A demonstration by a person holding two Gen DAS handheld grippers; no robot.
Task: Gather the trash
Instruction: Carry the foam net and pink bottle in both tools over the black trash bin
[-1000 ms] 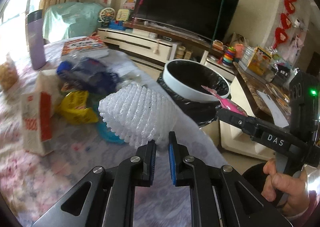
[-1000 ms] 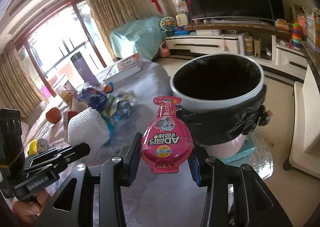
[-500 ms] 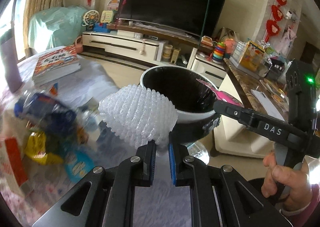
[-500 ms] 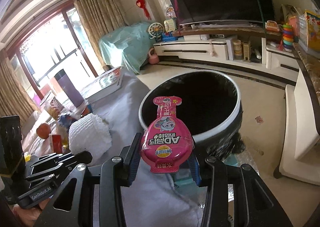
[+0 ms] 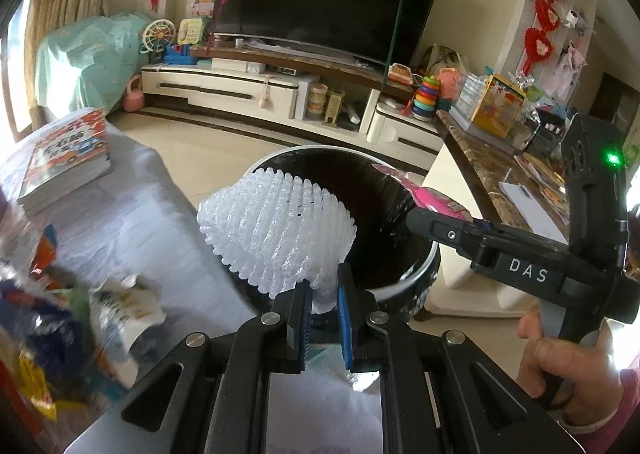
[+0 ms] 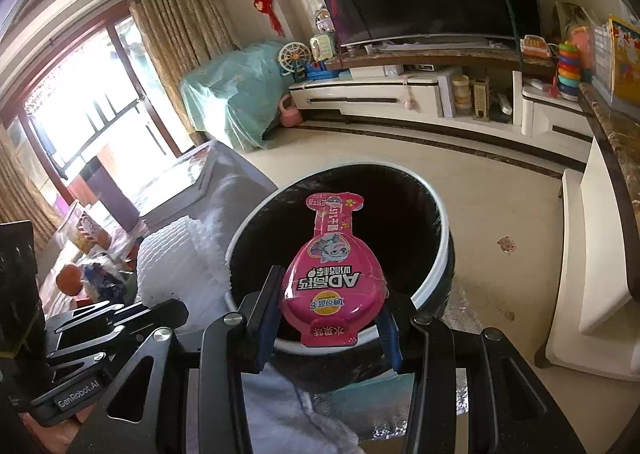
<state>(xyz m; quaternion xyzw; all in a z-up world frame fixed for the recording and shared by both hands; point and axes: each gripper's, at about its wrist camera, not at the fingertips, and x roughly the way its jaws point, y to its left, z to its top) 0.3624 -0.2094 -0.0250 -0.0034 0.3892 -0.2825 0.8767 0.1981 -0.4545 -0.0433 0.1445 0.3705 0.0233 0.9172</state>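
Black-lined bin (image 6: 434,254) gapes beneath pink packet (image 6: 334,278), foam net (image 5: 276,230)

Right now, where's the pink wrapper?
In the right wrist view the pink wrapper sits clamped in the right gripper, over the black-lined trash bin.

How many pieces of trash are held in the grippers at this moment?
2. The white foam net is pinched in the left gripper; the pink snack packet is clamped in the right gripper. Both hang over the trash bin.

Cloth-covered table (image 5: 132,222) — stacked books (image 5: 66,158), blurred wrappers (image 5: 52,318) on top.
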